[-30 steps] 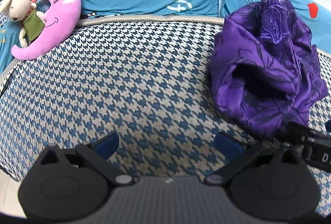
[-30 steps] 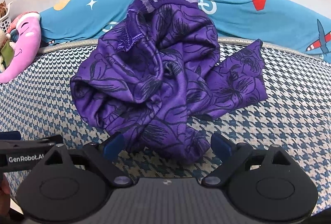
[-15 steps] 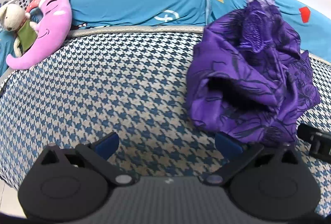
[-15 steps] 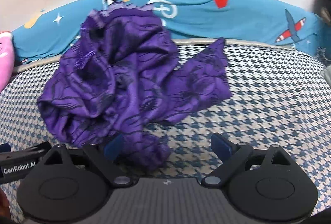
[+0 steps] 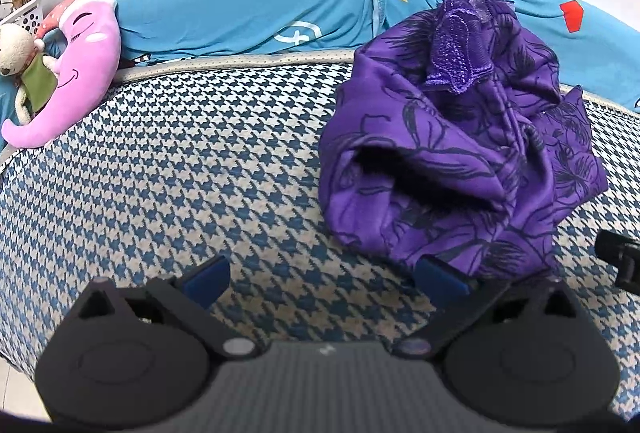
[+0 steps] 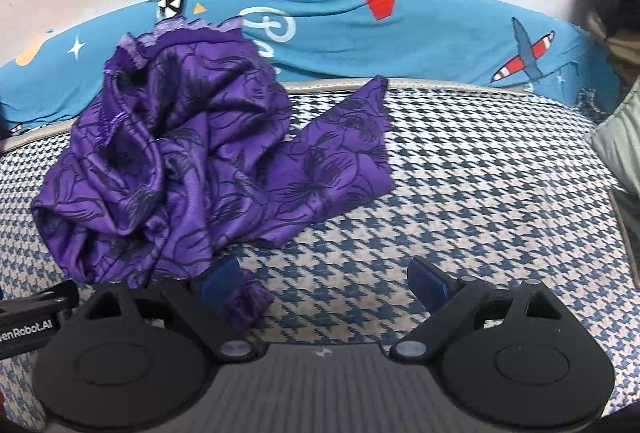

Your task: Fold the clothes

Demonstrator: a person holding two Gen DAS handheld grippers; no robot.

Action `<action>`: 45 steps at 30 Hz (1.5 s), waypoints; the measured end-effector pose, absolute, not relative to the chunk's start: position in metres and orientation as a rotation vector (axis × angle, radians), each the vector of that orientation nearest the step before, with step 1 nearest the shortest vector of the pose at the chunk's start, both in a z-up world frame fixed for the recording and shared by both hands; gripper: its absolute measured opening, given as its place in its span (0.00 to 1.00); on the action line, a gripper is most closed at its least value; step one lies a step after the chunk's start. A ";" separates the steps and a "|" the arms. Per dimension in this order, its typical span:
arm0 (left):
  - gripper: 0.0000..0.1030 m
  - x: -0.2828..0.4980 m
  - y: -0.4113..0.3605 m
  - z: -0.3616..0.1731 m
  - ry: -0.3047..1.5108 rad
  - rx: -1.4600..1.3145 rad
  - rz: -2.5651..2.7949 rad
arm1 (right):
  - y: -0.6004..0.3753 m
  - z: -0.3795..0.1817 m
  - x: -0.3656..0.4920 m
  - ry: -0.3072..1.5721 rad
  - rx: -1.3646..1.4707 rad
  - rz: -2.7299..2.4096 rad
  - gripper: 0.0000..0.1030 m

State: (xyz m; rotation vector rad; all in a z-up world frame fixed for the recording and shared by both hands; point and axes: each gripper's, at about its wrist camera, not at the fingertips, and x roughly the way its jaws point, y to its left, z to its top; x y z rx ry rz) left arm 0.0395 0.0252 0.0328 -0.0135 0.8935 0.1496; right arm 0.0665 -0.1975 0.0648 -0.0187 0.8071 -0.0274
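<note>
Rightward the right gripper [image 6: 324, 283] has swung — both jaws apart, purple garment [image 6: 180, 161] ungrasped; left gripper [image 5: 324, 279] reads "enRobot.AI".

Houndstooth surface [image 5: 192, 169] lies bare across its left half in the left wrist view; a gripper could pass there unhindered. Right half is blocked by the crumpled purple garment [image 5: 460, 161], heaped high (its near hem touches the left gripper [image 5: 324, 279] at the right finger). Far left edge: pink moon pillow [image 5: 76, 73] and plush toy [image 5: 20, 53]. Right wrist view: bare cloth to the right of the garment [image 6: 180, 169], up to a grey-green object [image 6: 620, 149] at the right edge. Blue patterned bedding [image 6: 420, 37] closes off the back.
</note>
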 end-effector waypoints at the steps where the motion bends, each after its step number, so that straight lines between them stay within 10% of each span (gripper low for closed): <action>1: 1.00 0.039 0.024 0.033 0.894 -0.012 0.148 | -0.200 0.065 0.067 0.806 -0.018 -0.037 0.89; 45: 1.00 0.040 0.015 0.026 0.920 0.062 0.126 | -0.237 0.042 0.062 0.962 -0.067 -0.103 0.89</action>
